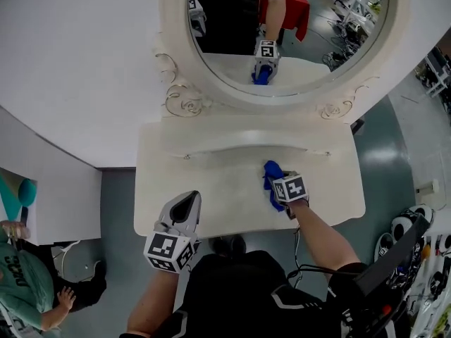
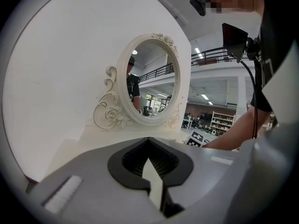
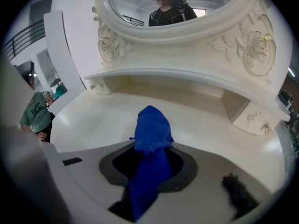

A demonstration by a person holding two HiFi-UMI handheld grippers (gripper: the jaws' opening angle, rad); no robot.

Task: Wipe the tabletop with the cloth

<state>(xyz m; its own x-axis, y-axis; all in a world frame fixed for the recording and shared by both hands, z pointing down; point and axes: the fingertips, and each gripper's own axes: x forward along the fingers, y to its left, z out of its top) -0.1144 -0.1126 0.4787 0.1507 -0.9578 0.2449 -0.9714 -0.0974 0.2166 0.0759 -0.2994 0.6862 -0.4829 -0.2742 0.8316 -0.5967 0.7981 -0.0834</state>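
Cloth point(image 1: 271, 169), bright blue, lies on the white tabletop point(image 1: 211, 182), right of the middle, under the right gripper point(image 1: 277, 189). The left gripper point(image 1: 187, 203) is at the front edge.

In the left gripper view, its jaws are closed together with nothing in them, and they face the oval mirror point(image 2: 149, 78).

In the right gripper view, the jaws pinch the cloth.

We see a vivid blue cloth point(image 3: 150, 139) against the cream tabletop point(image 1: 211, 196). The mirror frame point(image 1: 184, 101) is the same cream, patterned with raised scrolls and a rose. The left gripper point(image 1: 187, 201) and the right gripper point(image 1: 276, 182) are pale grey with black inner linings, each bearing a cube of black-and-white square markers. The wall point(image 1: 77, 62) is white, the floor point(image 1: 116, 210) grey-green, and a person's top point(image 1: 25, 287) at the left is green.
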